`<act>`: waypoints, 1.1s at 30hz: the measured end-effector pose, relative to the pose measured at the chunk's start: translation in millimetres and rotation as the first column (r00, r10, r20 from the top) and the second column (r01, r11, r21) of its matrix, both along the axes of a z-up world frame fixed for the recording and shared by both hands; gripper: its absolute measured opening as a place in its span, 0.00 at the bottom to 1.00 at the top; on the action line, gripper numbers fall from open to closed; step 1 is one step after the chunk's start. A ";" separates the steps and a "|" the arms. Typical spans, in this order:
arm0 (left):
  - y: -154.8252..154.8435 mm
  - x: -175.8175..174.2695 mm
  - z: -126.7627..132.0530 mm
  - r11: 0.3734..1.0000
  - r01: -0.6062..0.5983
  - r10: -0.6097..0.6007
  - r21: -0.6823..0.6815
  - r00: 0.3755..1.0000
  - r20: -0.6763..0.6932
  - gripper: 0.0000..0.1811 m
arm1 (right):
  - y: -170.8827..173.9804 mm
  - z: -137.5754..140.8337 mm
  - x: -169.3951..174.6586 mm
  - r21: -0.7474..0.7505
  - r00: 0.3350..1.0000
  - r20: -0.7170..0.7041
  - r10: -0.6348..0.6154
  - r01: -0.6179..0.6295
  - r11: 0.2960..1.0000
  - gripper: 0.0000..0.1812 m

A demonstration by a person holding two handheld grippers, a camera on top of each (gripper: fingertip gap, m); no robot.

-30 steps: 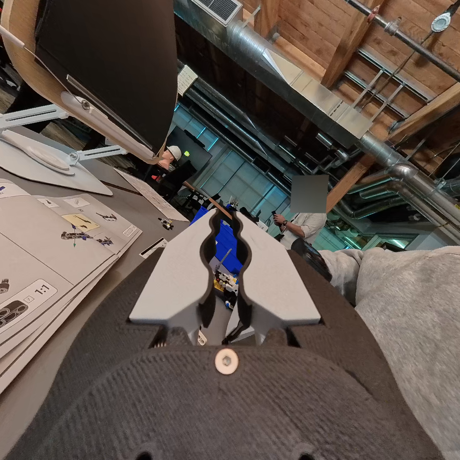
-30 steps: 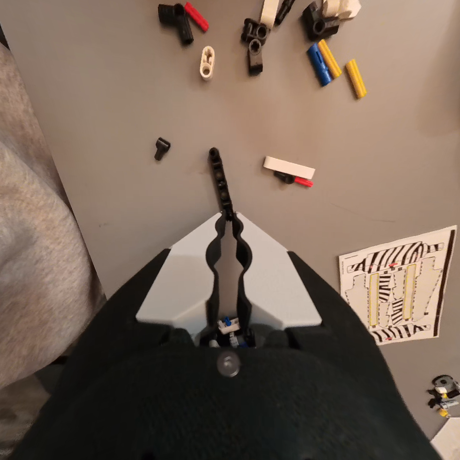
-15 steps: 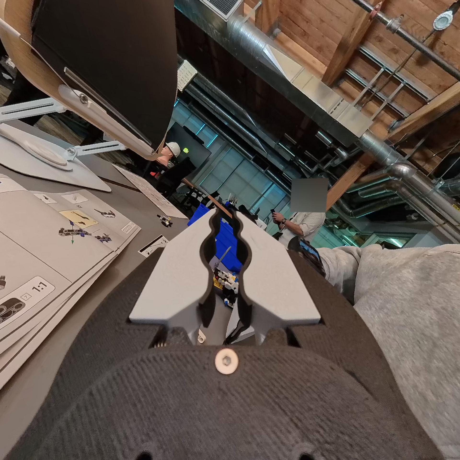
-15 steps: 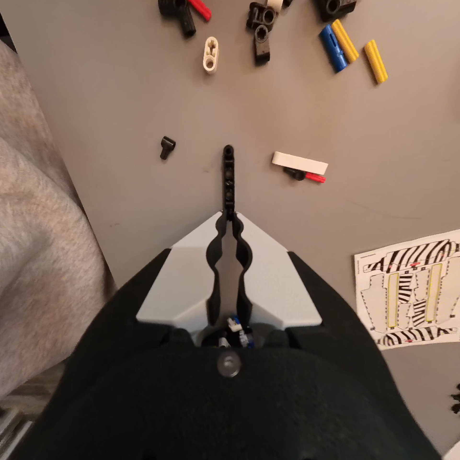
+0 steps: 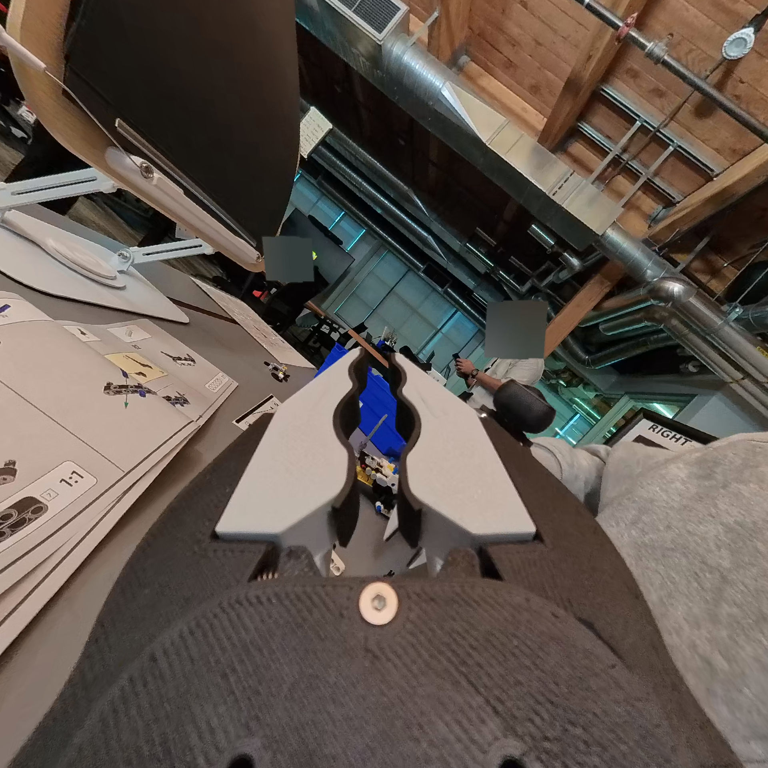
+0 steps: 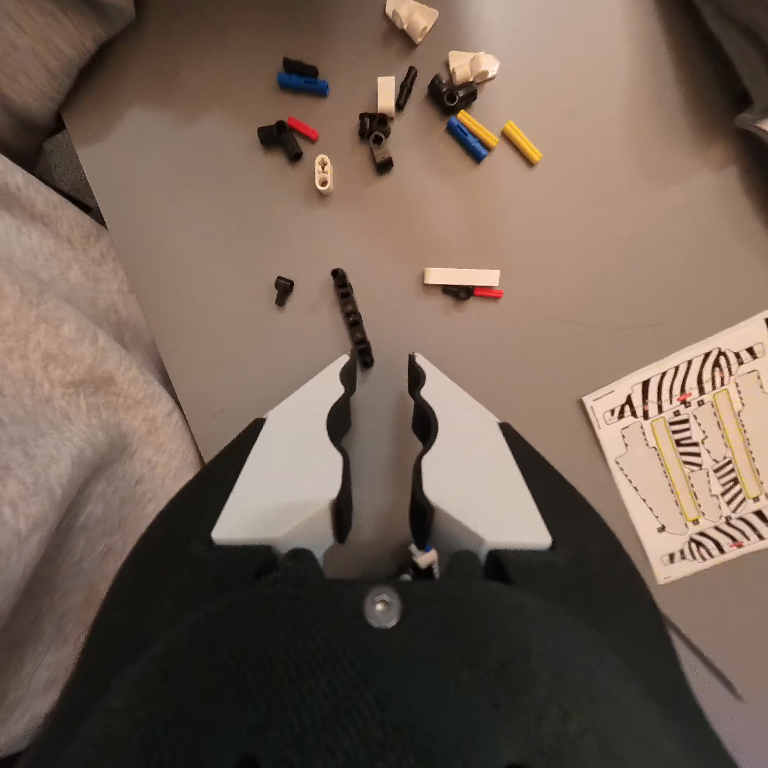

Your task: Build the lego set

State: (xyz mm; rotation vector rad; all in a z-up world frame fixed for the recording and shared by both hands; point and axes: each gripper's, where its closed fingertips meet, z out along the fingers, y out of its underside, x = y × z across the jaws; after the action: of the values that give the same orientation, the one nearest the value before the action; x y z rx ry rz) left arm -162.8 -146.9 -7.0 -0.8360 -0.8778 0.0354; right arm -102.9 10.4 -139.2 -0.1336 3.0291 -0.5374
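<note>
The right claw (image 6: 382, 359) is spread wide and holds nothing. The long black beam (image 6: 352, 316) lies flat on the grey tabletop (image 6: 540, 232), and its near end is just beside the tip of the left finger (image 6: 291, 465), not between the two. Half a second ago the claw was pinching this beam at its end; now it has let it go, and the beam is tilted a little to the left.

Left of the beam lies a small black connector (image 6: 283, 289). To the right there is a white beam (image 6: 461, 276) with a red-tipped pin (image 6: 473, 292) touching it. Farther away are loose pieces in black, blue, red, yellow and white. A striped sticker sheet (image 6: 690, 453) lies at the right.

The left claw (image 5: 377, 356) points up across the room, nearly pressed together with a narrow gap, gripping nothing, as before. An open instruction booklet (image 5: 83, 407) lies at its left.
</note>
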 end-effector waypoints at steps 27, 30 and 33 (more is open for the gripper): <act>-6.0 2.2 8.3 0.999 -0.022 0.024 0.031 0.999 -0.039 0.05 | -38.9 -19.6 26.4 -0.165 0.997 -0.057 -0.042 0.032 0.986 0.01; -5.7 2.4 8.8 0.999 -0.019 0.020 0.033 0.999 -0.041 0.05 | -39.3 -19.7 27.3 -0.161 0.998 -0.057 -0.036 0.027 0.987 0.01; -6.7 2.1 8.7 0.999 -0.021 0.022 0.038 0.999 -0.040 0.05 | -38.9 -20.4 27.1 -0.170 0.999 -0.023 -0.046 0.042 0.985 0.01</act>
State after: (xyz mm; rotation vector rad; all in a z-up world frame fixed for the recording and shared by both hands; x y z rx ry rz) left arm -160.6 -153.6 1.7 -0.7884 -0.8469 0.0545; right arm -75.9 -28.5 -159.6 -0.0828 3.0147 -0.8041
